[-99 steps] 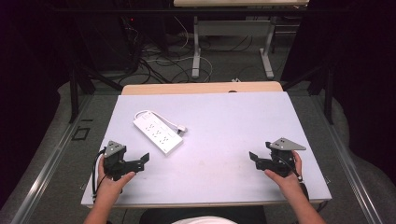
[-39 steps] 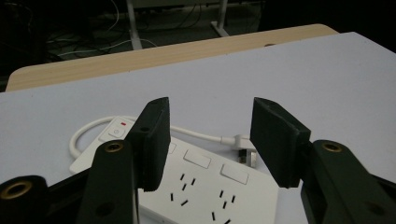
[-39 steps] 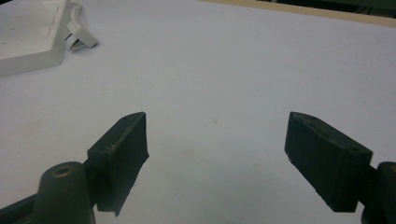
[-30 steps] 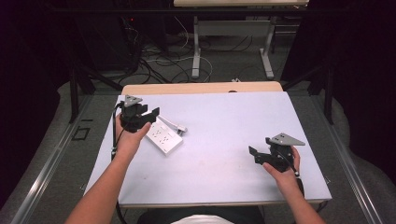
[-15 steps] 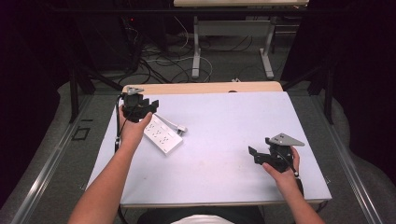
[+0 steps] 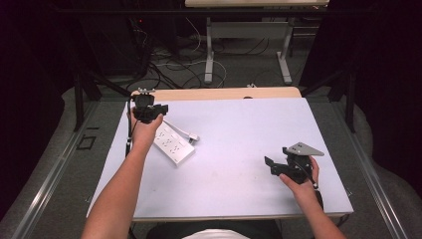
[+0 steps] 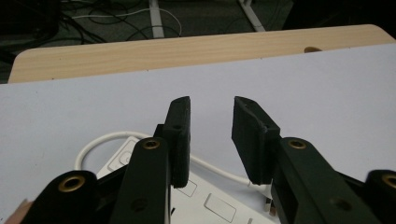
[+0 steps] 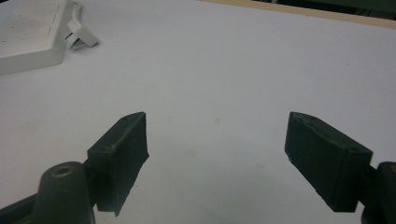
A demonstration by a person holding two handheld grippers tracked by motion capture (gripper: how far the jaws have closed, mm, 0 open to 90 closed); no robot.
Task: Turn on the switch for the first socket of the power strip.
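White power strip (image 6: 173, 144) lies flat on the pale worktop (image 6: 239, 149), toward the far left corner, set at a slant to the edges. Its white cord (image 7: 100, 142) loops off the far end; the plug (image 6: 193, 137) rests on the surface just beside the strip's right side.

Left gripper (image 6: 158, 108) held above the far end of the strip, near the worktop's far left corner, left hand (image 6: 143, 130) wrapped behind it. In the left gripper view its fingers (image 7: 180, 135) stand parted with a narrow gap, nothing between them; strip and cord show below and behind them. Wooden strip of tabletop (image 7: 187, 49) visible past the far edge.

Right gripper (image 6: 273, 166) near the right edge, toward the near right corner, well apart from the strip, held by the right hand (image 6: 301, 181). Grey three-cornered plate on top. In the right gripper view its fingers (image 8: 123, 151) are spread wide, released, over bare surface; strip (image 8: 30, 35) and plug (image 8: 81, 35) sit far off at upper left.
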